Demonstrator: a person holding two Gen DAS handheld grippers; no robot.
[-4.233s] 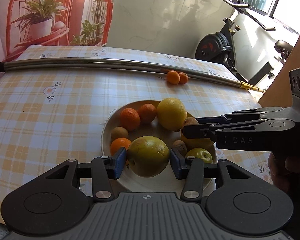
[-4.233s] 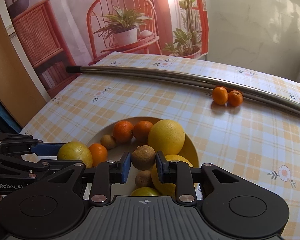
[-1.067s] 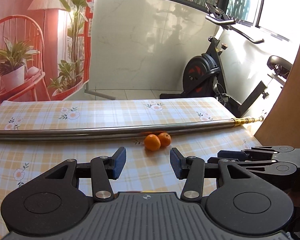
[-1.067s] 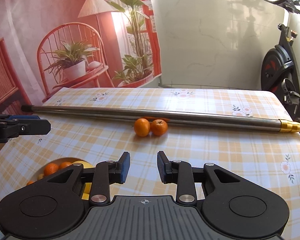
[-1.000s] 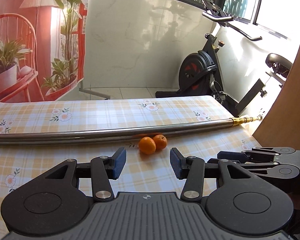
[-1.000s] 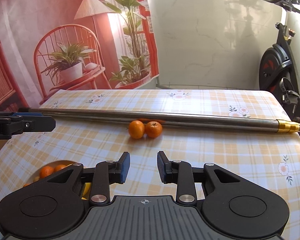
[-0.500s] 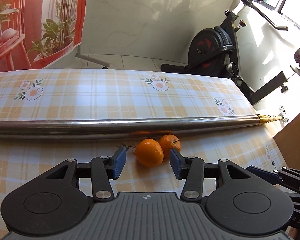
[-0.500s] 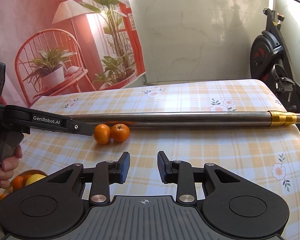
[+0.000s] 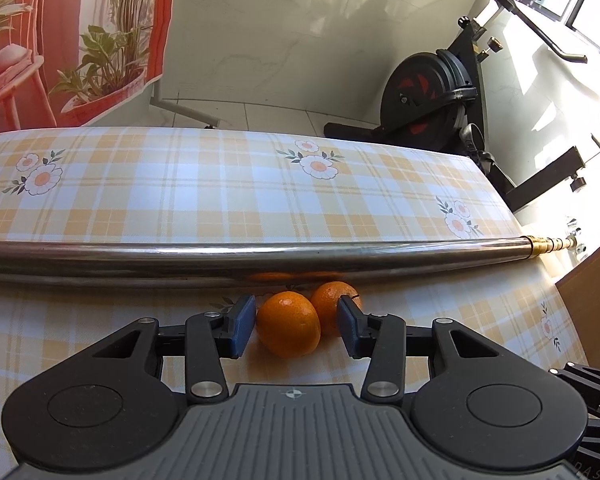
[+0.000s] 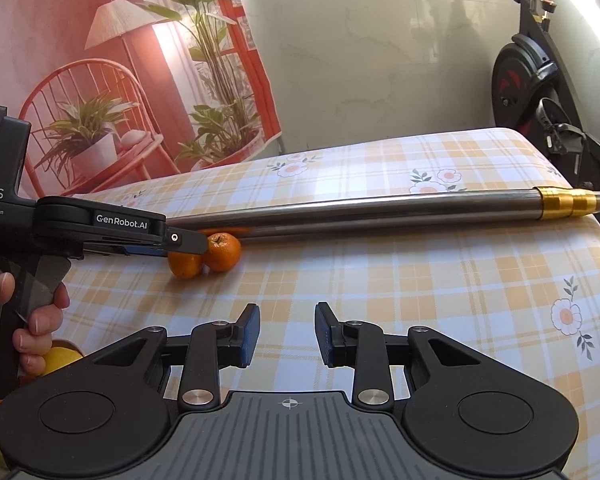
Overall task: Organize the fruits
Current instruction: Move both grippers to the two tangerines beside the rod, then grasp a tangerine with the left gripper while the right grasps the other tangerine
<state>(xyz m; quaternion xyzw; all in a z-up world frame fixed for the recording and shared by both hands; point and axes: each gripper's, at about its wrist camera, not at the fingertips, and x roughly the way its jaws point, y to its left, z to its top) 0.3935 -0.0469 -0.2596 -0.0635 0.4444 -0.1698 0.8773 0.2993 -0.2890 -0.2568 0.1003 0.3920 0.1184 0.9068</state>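
Two small oranges lie side by side on the checked tablecloth against a metal pole. In the left wrist view my left gripper (image 9: 296,326) is open, its blue pads on either side of the nearer orange (image 9: 288,329), not touching it; the second orange (image 9: 332,304) sits just behind, to the right. In the right wrist view the left gripper (image 10: 180,240) reaches over the nearer orange (image 10: 185,265), beside the second orange (image 10: 223,252). My right gripper (image 10: 287,334) is open and empty above the bare cloth.
A long steel pole (image 9: 260,258) with a brass tip (image 10: 572,202) lies across the table behind the oranges. Yellow fruit (image 10: 60,360) of the plate shows at the lower left of the right wrist view. An exercise bike (image 9: 440,92) stands beyond the table's far edge.
My left gripper has moved forward and down from the fruit plate to the two oranges, so the nearer orange now sits between its open pads. My right gripper has drifted right and stayed open.
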